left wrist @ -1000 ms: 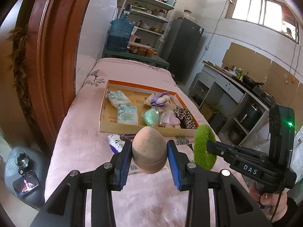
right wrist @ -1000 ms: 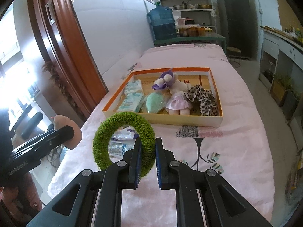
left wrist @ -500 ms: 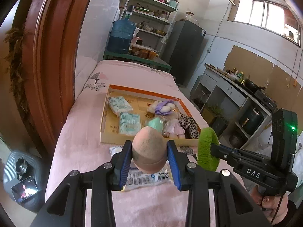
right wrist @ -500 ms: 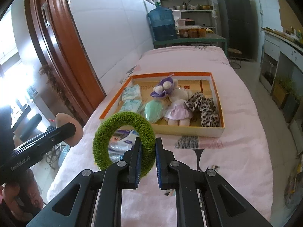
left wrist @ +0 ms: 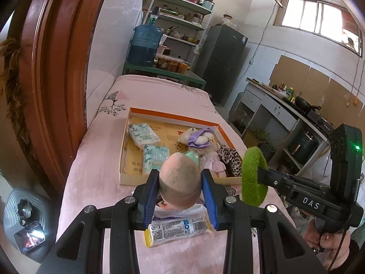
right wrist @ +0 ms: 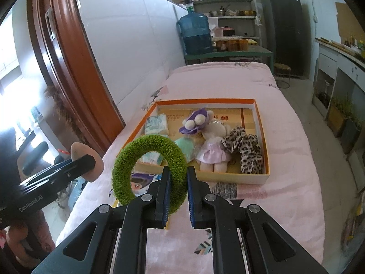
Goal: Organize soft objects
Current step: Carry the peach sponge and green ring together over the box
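Low in the frame, the left gripper (left wrist: 180,190) pinches a tan sponge (left wrist: 179,179) and the right gripper (right wrist: 177,190) pinches a green ring (right wrist: 149,170) before the box (right wrist: 230,178).

The left gripper (left wrist: 180,182) squeezes a soft tan egg-shaped sponge (left wrist: 179,178) between its blue pads. The right gripper (right wrist: 177,182) pinches a fuzzy green ring (right wrist: 149,171). Both point forward and down.

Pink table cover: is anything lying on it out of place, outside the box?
Yes. Two flat packets lie loose on the pink cover, just in front of the orange-rimmed box, while the other soft things are inside it. One packet sits partly over the other, askew.
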Tool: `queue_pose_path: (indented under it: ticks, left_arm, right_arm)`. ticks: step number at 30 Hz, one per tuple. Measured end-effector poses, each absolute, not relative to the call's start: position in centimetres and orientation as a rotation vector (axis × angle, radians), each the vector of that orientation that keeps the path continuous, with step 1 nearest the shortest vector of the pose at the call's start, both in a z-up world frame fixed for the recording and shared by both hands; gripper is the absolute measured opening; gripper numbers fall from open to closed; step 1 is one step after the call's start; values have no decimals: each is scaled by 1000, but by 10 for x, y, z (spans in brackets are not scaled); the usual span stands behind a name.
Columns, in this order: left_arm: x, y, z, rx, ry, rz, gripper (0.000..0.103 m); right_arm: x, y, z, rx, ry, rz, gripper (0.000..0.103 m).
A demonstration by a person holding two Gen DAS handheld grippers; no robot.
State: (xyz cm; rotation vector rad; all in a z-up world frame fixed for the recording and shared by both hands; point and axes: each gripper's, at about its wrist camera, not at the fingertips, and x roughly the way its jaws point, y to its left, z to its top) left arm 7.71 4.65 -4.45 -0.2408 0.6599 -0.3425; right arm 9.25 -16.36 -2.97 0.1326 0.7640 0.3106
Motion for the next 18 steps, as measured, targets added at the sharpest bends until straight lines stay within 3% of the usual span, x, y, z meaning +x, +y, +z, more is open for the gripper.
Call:
queue_pose_path:
  ticks: [18]
  left_arm:
    - [100,45,-51,-257,676,-333,38]
  right_arm:
    - [111,-176,-30,135,749,275,14]
